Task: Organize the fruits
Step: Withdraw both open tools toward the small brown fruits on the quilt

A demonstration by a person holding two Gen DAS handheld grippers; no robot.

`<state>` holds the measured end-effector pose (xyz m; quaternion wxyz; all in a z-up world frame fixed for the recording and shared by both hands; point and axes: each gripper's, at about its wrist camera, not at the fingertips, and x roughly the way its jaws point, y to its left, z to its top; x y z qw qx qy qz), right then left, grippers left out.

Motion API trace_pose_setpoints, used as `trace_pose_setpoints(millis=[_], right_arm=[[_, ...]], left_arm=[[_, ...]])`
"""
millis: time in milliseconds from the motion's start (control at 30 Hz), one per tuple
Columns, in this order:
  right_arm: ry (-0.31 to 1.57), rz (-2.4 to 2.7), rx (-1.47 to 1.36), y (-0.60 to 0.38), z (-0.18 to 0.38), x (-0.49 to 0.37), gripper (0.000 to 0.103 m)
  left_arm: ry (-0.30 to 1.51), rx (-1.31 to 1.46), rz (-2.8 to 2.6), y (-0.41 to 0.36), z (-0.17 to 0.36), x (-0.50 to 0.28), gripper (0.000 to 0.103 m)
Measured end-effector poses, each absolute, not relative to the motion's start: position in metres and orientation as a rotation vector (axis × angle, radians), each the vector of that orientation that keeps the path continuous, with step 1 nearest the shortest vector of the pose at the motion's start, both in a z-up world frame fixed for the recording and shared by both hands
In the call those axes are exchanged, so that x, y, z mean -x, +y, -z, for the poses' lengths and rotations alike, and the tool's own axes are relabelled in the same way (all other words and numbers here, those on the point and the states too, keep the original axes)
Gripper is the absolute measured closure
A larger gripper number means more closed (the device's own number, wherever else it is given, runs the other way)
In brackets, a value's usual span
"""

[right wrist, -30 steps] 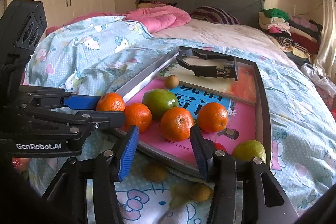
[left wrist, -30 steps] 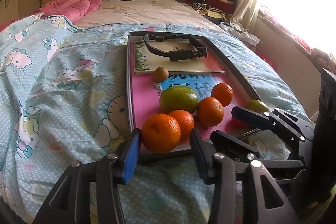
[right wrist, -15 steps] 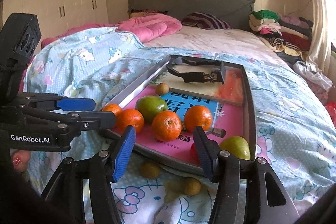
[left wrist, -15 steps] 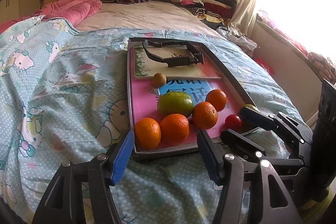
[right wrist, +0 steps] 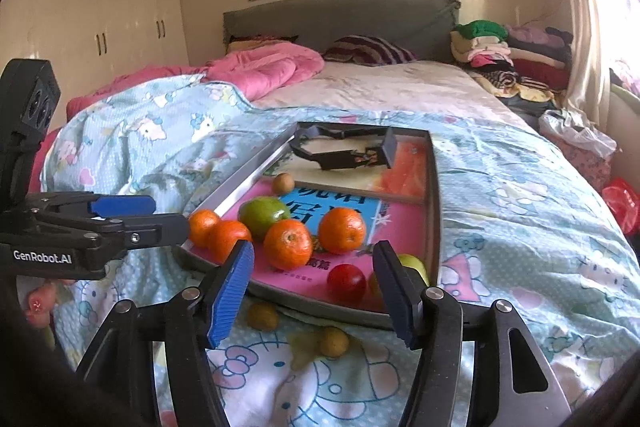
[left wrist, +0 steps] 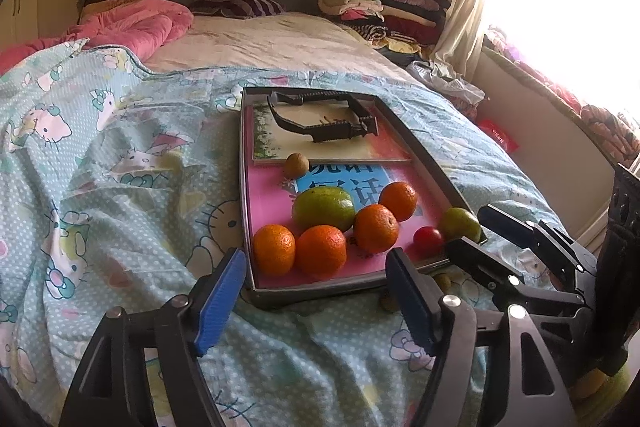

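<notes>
A metal tray (left wrist: 242, 163) (right wrist: 434, 219) lies on the bed and holds several oranges (left wrist: 274, 249) (right wrist: 287, 243), a big green fruit (left wrist: 323, 208) (right wrist: 262, 214), a small green fruit (left wrist: 460, 225), a red fruit (left wrist: 427, 239) (right wrist: 346, 281) and a brown fruit (left wrist: 296, 164) (right wrist: 283, 183). Two small brown fruits (right wrist: 262, 315) (right wrist: 334, 341) lie on the quilt in front of the tray. My left gripper (left wrist: 316, 301) is open and empty before the tray's near edge. My right gripper (right wrist: 314, 291) is open and empty, near the tray's near right corner.
Books (left wrist: 320, 143) and a black plastic part (left wrist: 320, 125) lie at the tray's far end. The cartoon-print quilt (left wrist: 100, 167) is rumpled. A pink duvet (right wrist: 264, 71), pillows and folded clothes (right wrist: 500, 47) lie at the head of the bed.
Both grippers have pulled back and up from the tray. The left one, which had an orange between its fingers a second ago, now has nothing between them; that orange sits in the tray.
</notes>
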<state>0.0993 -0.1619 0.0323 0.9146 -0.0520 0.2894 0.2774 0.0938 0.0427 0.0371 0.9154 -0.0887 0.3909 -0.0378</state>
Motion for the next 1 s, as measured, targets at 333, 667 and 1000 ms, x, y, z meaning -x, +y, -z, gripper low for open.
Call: trace_pose_setpoints(millis=[333, 667, 1000], right_arm=[[0.575, -0.536, 0.092, -0.181, -0.044, -0.087, 0.038], [0.653, -0.518, 0.129, -0.184, -0.028, -0.077, 0.038], [0.811, -0.525, 0.163, -0.169, 0.022, -0.097, 0.057]], left_arm=[[0.785, 0.184, 0.105, 0.037, -0.050, -0.084, 0.029], [0.837, 0.158, 0.165, 0.017, -0.038, -0.077, 0.029], [0.929, 0.149, 0.206, -0.008, -0.003, -0.084, 0.039]])
